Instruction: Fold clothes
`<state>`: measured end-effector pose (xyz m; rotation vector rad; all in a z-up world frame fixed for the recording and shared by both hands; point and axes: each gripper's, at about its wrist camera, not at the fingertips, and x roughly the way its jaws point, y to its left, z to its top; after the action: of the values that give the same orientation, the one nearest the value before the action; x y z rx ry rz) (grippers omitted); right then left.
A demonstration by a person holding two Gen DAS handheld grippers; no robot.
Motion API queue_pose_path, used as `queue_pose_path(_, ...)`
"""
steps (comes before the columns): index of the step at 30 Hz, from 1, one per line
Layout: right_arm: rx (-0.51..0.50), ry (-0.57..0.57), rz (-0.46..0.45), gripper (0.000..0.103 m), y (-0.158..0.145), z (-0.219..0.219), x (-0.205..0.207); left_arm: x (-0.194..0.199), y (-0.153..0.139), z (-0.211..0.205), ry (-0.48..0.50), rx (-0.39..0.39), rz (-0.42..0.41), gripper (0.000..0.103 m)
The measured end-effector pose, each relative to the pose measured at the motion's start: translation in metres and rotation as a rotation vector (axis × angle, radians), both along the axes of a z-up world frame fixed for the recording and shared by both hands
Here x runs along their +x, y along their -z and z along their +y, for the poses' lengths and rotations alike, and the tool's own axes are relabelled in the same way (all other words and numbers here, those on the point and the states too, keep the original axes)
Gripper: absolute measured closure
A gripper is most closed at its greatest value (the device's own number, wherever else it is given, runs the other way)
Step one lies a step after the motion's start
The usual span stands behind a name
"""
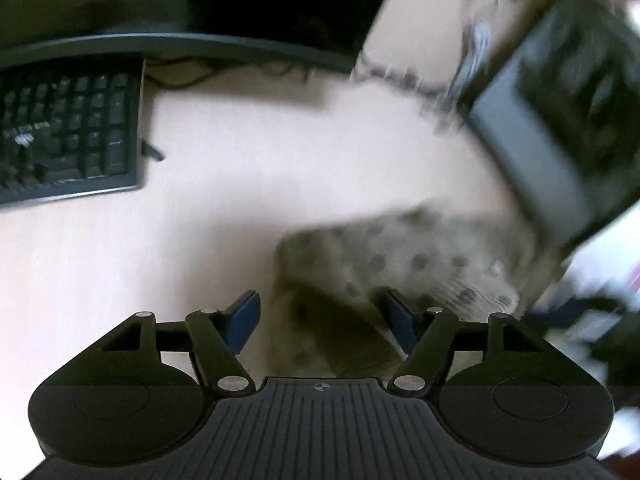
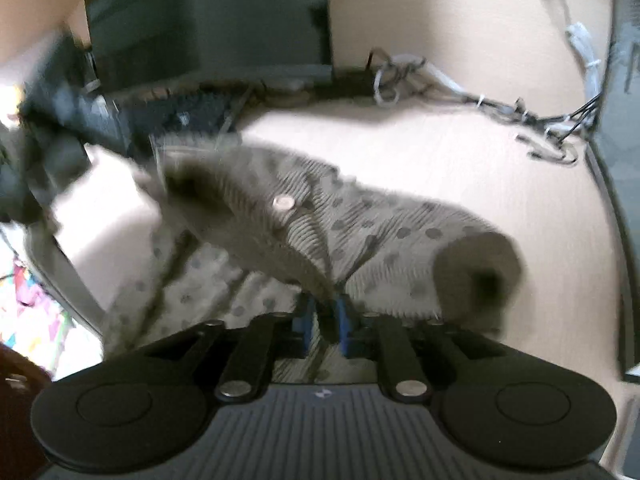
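Observation:
A small grey ribbed garment with dark polka dots lies on the pale wooden table, with a round button on its front. My right gripper is shut on the garment's near edge, and the cloth bunches up from the blue pads. In the left wrist view the same garment is blurred, just ahead and to the right. My left gripper is open, its blue pads apart, with cloth between and beyond them but not pinched.
A black keyboard lies at the far left. A dark box-like device stands at the right and shows in the right wrist view. Tangled cables lie along the table's back. The table's right edge is close.

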<state>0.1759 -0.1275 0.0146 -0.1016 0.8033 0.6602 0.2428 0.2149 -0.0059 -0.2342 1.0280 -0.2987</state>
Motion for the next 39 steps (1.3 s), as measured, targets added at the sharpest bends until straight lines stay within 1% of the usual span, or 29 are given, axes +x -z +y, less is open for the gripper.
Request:
queue_pose_path(1,0.021,0.044,-0.02,0.045,-0.012,-0.014,-0.001,-0.002,0.005,-0.004,0.022,0.061,0.007,0.03)
queue_pose_path(2,0.041,0.099,-0.042,0.041,-0.024,-0.028,-0.001,-0.004,0.01,-0.007,0.04,0.111,0.014,0.03)
queue_pose_path(4,0.084,0.209,-0.043,0.041,-0.037,-0.054,0.007,-0.011,0.012,0.0,0.038,0.108,0.02,0.03)
queue_pose_path(5,0.099,0.256,-0.032,0.04,-0.037,-0.062,0.013,-0.013,0.01,0.004,0.032,0.085,0.018,0.03)
queue_pose_path(7,0.124,0.341,-0.003,0.039,-0.031,-0.074,0.026,-0.014,0.002,0.014,0.009,-0.02,0.011,0.029)
queue_pose_path(8,0.148,0.365,0.024,0.038,-0.026,-0.078,0.032,-0.013,-0.001,0.02,-0.01,-0.114,0.018,0.027)
queue_pose_path(10,0.207,0.388,0.101,0.038,-0.01,-0.075,0.046,-0.007,-0.003,0.029,-0.051,-0.306,0.045,0.018)
queue_pose_path(11,0.217,0.393,0.131,0.038,-0.001,-0.071,0.053,-0.004,-0.003,0.031,-0.069,-0.392,0.06,0.017)
queue_pose_path(12,0.219,0.396,0.158,0.037,0.008,-0.065,0.06,0.001,0.0,0.027,-0.078,-0.428,0.081,0.016)
queue_pose_path(14,0.223,0.402,0.213,0.037,0.026,-0.054,0.073,0.011,0.01,0.017,-0.092,-0.427,0.14,0.017)
queue_pose_path(15,0.207,0.397,0.227,0.04,0.032,-0.048,0.077,0.015,0.015,0.012,-0.098,-0.425,0.166,0.02)
queue_pose_path(16,0.185,0.388,0.237,0.045,0.036,-0.041,0.079,0.017,0.02,0.009,-0.098,-0.414,0.182,0.026)
queue_pose_path(17,0.161,0.373,0.238,0.049,0.038,-0.038,0.077,0.018,0.024,0.006,-0.099,-0.407,0.196,0.029)
queue_pose_path(19,0.128,0.348,0.238,0.06,0.043,-0.039,0.072,0.022,0.031,0.005,-0.109,-0.414,0.205,0.044)
queue_pose_path(20,0.134,0.349,0.248,0.063,0.046,-0.041,0.071,0.023,0.034,0.004,-0.114,-0.418,0.21,0.048)
queue_pose_path(21,0.146,0.354,0.259,0.066,0.049,-0.043,0.072,0.025,0.037,0.003,-0.119,-0.421,0.215,0.058)
queue_pose_path(22,0.162,0.363,0.27,0.069,0.051,-0.044,0.073,0.026,0.041,0.002,-0.124,-0.425,0.22,0.071)
queue_pose_path(23,0.172,0.368,0.276,0.07,0.052,-0.044,0.076,0.028,0.044,0.002,-0.129,-0.429,0.225,0.077)
queue_pose_path(25,0.181,0.358,0.274,0.076,0.055,-0.04,0.085,0.031,0.051,0.0,-0.139,-0.436,0.234,0.084)
queue_pose_path(27,0.195,0.336,0.265,0.084,0.056,-0.036,0.099,0.036,0.056,-0.001,-0.149,-0.442,0.239,0.088)
queue_pose_path(29,0.22,0.334,0.234,0.086,0.053,-0.036,0.122,0.056,0.049,0.002,-0.159,-0.436,0.184,0.089)
queue_pose_path(32,0.249,0.343,0.188,0.088,0.04,-0.034,0.15,0.08,0.022,0.011,-0.17,-0.434,0.076,0.09)
queue_pose_path(34,0.226,0.316,0.18,0.088,0.035,-0.033,0.156,0.085,0.006,0.013,-0.15,-0.402,0.031,0.09)
queue_pose_path(35,0.201,0.301,0.188,0.088,0.037,-0.033,0.154,0.083,0.004,0.013,-0.136,-0.379,0.03,0.09)
queue_pose_path(37,0.145,0.271,0.215,0.087,0.046,-0.033,0.145,0.071,0.009,0.009,-0.102,-0.324,0.07,0.089)
queue_pose_path(39,0.11,0.248,0.239,0.086,0.055,-0.036,0.129,0.049,0.019,0.004,-0.065,-0.258,0.121,0.088)
